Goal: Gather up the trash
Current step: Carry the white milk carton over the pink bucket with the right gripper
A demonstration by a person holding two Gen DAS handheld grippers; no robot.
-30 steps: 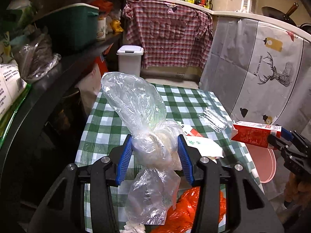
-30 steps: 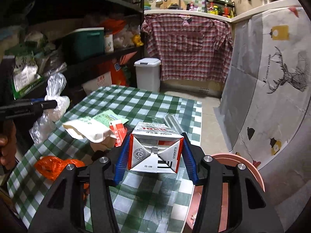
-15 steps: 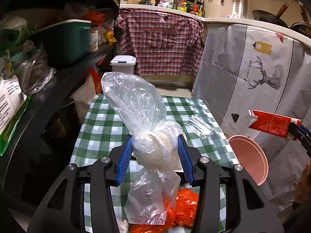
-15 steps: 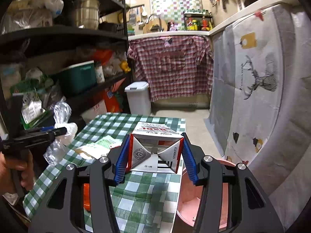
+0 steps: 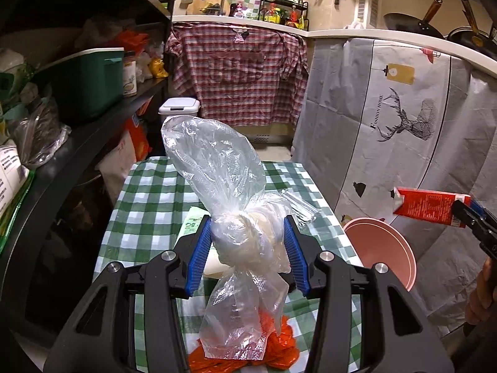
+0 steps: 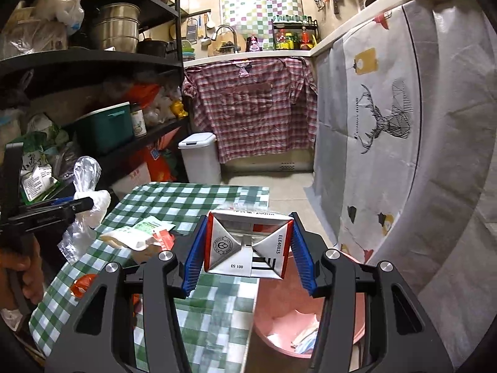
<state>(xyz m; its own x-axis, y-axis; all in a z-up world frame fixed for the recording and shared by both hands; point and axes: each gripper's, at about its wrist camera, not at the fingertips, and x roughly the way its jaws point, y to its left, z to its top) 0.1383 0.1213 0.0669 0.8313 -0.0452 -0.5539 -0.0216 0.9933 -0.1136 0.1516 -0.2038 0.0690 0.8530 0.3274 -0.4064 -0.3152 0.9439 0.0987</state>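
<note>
My left gripper (image 5: 247, 242) is shut on a knotted clear plastic bag (image 5: 223, 168), held above the green-checked table (image 5: 149, 199). It also shows in the right wrist view (image 6: 84, 208). My right gripper (image 6: 248, 248) is shut on a red and white drink carton (image 6: 247, 244), held above the pink trash bin (image 6: 298, 335) beside the table's right edge. The carton (image 5: 428, 206) and bin (image 5: 382, 248) show at the right in the left wrist view. On the table lie an orange plastic bag (image 5: 279, 351), a white and green pouch (image 6: 136, 233) and a clear wrapper (image 5: 303, 208).
Black shelves (image 5: 93, 118) crowded with boxes and bags run along the left. A white lidded bin (image 6: 202, 158) stands beyond the table. A curtain with a deer print (image 6: 382, 118) covers the counter on the right. The pink bin holds some scraps.
Both grippers have risen and pulled back with their loads. The right gripper has carried the carton from over the table to over the pink bin.
</note>
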